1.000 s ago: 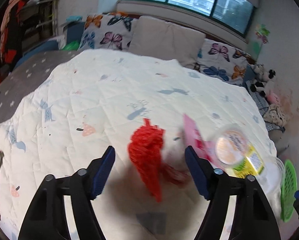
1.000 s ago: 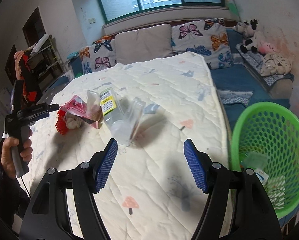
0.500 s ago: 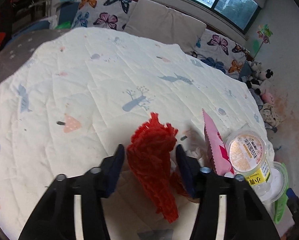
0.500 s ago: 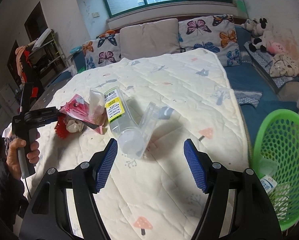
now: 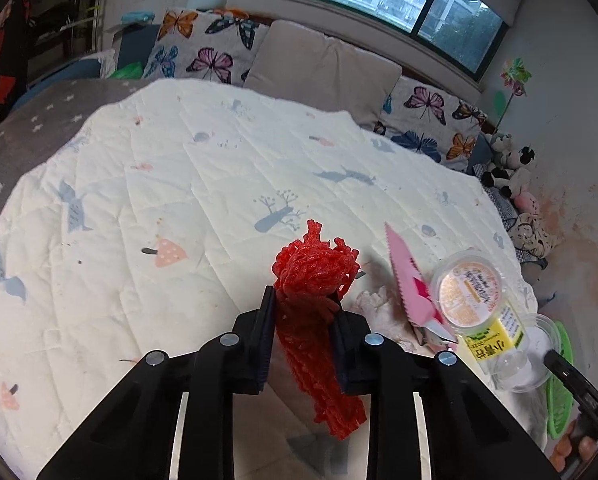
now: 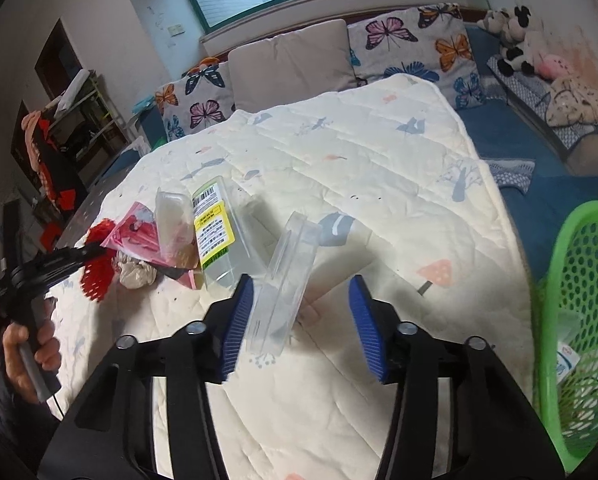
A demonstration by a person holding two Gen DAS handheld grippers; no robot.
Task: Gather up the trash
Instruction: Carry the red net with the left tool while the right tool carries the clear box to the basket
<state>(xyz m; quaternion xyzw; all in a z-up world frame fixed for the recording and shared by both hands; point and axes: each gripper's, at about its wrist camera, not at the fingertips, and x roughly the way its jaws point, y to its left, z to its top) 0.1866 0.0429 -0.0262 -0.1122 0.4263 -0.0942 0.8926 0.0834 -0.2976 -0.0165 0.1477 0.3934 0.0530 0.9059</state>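
Left claw (image 5: 305,316) closing on red foam net (image 5: 319,320), for green basket (image 6: 579,320) at three o'clock.

The green basket (image 6: 579,320) is cut off by the frame's edge.

My left gripper (image 5: 303,320) is matte black with silver screws; my right gripper (image 6: 299,320) carries ribbed blue pads, and my sleeve (image 6: 3,408) is dark.
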